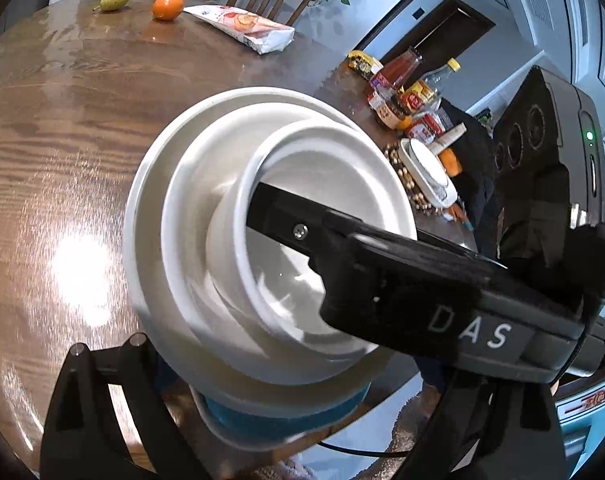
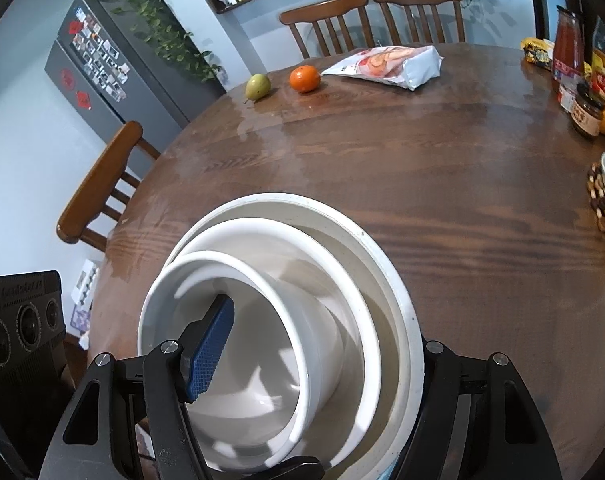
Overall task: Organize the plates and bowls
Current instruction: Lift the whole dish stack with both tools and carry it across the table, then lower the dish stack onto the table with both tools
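Both wrist cameras look steeply down, very near the nested bowls (image 1: 270, 240) (image 2: 286, 320); both see the surface (image 1: 62, 140) (image 2: 462, 200) toward 12 o'clock.

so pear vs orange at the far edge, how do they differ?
The pear is yellow-green and tapers to a stem end; the orange is bright orange and round. The pear lies on its side, farther from the snack bag; the orange sits next to the bag. Both rest bare on the wooden table, apart from the bowls.
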